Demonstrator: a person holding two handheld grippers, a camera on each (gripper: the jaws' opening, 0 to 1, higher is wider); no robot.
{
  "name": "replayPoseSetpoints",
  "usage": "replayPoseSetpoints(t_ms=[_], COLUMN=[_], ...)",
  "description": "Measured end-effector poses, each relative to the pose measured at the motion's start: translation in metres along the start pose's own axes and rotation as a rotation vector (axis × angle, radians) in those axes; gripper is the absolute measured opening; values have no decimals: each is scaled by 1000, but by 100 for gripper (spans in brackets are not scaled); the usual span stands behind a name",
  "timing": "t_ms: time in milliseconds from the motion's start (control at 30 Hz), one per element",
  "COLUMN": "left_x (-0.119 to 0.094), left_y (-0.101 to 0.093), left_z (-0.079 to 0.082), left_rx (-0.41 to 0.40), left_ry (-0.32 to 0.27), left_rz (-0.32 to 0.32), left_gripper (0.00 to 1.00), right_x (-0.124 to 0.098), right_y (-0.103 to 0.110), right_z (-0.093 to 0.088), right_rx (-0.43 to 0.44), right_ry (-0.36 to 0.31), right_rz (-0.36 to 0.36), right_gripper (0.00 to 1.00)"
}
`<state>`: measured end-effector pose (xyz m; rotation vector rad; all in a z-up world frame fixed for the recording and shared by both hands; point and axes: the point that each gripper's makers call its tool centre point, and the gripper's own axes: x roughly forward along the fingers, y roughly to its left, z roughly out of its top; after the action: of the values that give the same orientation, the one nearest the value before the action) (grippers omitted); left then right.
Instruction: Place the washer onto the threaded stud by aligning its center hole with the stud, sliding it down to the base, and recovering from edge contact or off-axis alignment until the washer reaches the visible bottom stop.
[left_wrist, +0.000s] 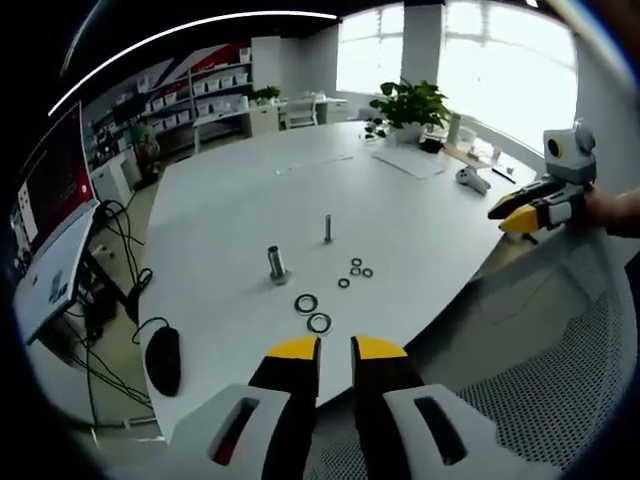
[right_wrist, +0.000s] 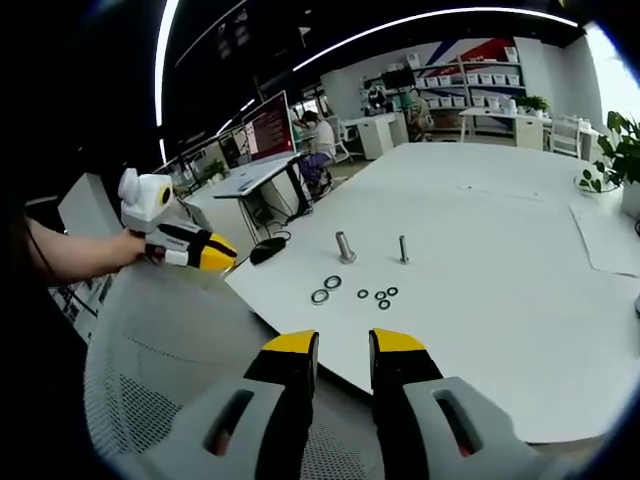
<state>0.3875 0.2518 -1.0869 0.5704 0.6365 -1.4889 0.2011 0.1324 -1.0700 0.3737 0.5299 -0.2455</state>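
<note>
Washers (left_wrist: 313, 312) small, center holes barely legible.

The small washers (left_wrist: 355, 270) right of the thick stud (left_wrist: 277, 264) are too small to count surely, and their holes can barely be made out; the thin stud (left_wrist: 327, 229) behind them is too small to show its thread; the right gripper (left_wrist: 527, 215), far to the right of the thick stud past the table (left_wrist: 420, 230) edge, shows its yellow tips so small that their gap cannot be judged; the left gripper (right_wrist: 215, 253) likewise; the mesh chair (right_wrist: 150, 400) is cut off below.
</note>
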Motion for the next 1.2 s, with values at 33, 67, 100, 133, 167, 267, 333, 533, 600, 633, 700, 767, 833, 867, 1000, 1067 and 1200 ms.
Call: replayPoseSetpoints(t_ms=[33, 67, 100, 133, 167, 267, 333, 533, 600, 633, 700, 767, 833, 867, 1000, 1067, 1200], left_x=[0, -1, -3, -4, -6, -8, -7, 0, -1, 1, 1, 3, 4, 4, 5, 6, 7], left_y=[-2, -2, 1, 2, 1, 7, 9, 5, 4, 5, 5, 0, -6, -8, -5, -3, -8], left_z=[0, 0, 0, 1, 5, 6, 3, -16, -13, -11, -9, -13, -18, -17, -16, -17, -20], left_rx=[0, -2, -12, -48, -106, -151, -127, 72, 52, 28, 20, 38, 56, 62, 75, 71, 95], left_ry=[6, 13, 19, 12, -5, -15, -18, 58, 54, 44, 30, 39, 72, 73, 57, 62, 72], left_rz=[1, 4, 14, 24, 22, 49, 80, 101, 90, 80, 68, 47, 34, 31, 36, 38, 32], left_gripper=[10, 10, 10, 10, 10, 11, 11, 8, 7, 7, 7, 7, 7, 7, 7, 8, 8], right_x=[0, 0, 1, 1, 1, -3, -3, -8, -9, -7, -4, 0, 1, 1, 1, 0, -1], right_y=[0, 1, 2, 2, 1, -7, -11, -23, -27, -27, -24, -19, -13, -12, -10, -11, -12], right_z=[0, 0, 0, -1, -1, 2, 1, -3, -7, -7, -7, -8, -9, -9, -8, -4, -8], right_rx=[2, 1, -3, -5, -2, 20, 41, 64, 122, 119, 99, 115, 127, 119, 103, 116, 129], right_ry=[0, 3, 7, 12, 14, -5, -1, 3, 6, 5, 12, 22, 27, 27, 29, 9, 14], right_rz=[3, 5, 5, 5, -1, -34, -53, -104, -106, -94, -83, -62, -30, -21, -15, -17, -20], right_gripper=[23, 23, 23, 23, 23, 23, 23, 26, 28, 28, 28, 28, 28, 27, 27, 28, 28])
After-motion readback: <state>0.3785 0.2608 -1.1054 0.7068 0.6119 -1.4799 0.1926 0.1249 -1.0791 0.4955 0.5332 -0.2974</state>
